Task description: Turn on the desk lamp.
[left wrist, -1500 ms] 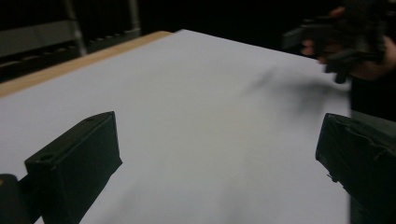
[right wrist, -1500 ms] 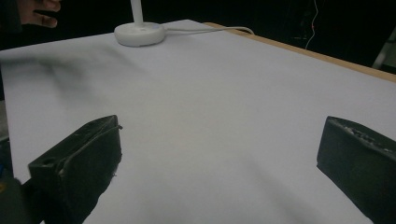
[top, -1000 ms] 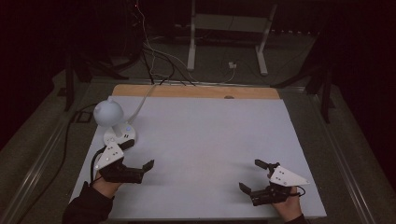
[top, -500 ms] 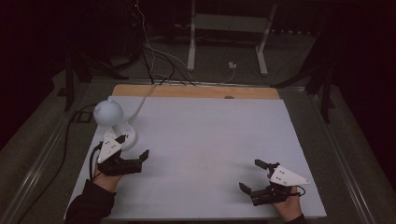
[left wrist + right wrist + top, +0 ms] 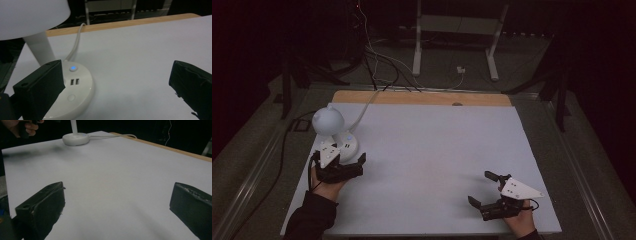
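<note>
the lamp (image 5: 330,131) stands upright, cord (image 5: 362,107) running to the far edge; beside its base the left gripper (image 5: 354,165) gapes empty, the right gripper (image 5: 482,189) well apart, likewise.

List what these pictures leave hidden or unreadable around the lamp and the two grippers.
- Lamp base: in the left gripper view its near left part sits behind one black jaw.
- Lamp shade: cut off by the top and left edges there.
- Lamp: in the right gripper view the top edge cuts off the stem.
- Lamp cable: its far end is lost in the dark floor in the high view.
</note>
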`<state>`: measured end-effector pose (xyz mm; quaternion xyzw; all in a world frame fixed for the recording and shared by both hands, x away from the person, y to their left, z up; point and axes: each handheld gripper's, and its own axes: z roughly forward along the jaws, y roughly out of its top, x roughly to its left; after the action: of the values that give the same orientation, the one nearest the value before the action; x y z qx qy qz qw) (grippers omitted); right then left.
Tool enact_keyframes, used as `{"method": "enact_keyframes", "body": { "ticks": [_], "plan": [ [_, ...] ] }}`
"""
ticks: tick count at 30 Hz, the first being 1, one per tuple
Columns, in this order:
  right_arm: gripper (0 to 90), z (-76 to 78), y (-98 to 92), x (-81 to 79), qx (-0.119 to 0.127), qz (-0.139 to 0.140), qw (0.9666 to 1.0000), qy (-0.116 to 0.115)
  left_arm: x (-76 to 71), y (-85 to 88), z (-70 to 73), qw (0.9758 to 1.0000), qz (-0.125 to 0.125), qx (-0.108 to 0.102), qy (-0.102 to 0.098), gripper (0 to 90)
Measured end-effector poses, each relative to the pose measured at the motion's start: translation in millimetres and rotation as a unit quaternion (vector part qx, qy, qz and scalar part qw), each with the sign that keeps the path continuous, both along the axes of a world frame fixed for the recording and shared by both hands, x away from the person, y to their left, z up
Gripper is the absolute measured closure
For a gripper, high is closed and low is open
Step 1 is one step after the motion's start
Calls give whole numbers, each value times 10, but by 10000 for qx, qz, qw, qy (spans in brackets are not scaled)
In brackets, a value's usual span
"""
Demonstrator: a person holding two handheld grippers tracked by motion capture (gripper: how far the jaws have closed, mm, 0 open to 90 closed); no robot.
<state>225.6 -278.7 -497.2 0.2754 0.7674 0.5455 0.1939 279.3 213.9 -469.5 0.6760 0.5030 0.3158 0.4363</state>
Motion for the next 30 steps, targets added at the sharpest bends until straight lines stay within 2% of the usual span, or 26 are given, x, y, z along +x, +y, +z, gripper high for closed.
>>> {"method": "enact_keyframes", "body": {
  "ticks": [2, 4, 9, 12, 19, 27, 30],
  "plan": [
    [0, 1, -2, 3, 15, -7, 10000, 9, 15, 13, -4, 10000, -11, -75, 34, 3],
    [0, -2, -2, 2, 5, -4, 10000, 17, 31, 20, -17, 9999, 80, -72, 103, 3],
    [0, -2, 0, 5, 18, 0, 10000, 23, 76, 28, -64, 9991, 365, 68, 197, 3],
    [0, -5, 4, 3, -2, 15, 10000, 21, 94, 37, -86, 9984, 515, 114, 188, 4],
    [0, -8, -2, 10, 22, 9, 10000, 43, 147, 63, -134, 9962, 791, 163, 311, 9],
    [0, -15, 6, 19, 3, 33, 10000, 60, 180, 120, -180, 9941, 1004, 162, 366, 82],
    [0, -13, -1, 20, 6, 26, 10000, 55, 183, 150, -186, 9933, 1096, 151, 342, 162]
  ]
}}
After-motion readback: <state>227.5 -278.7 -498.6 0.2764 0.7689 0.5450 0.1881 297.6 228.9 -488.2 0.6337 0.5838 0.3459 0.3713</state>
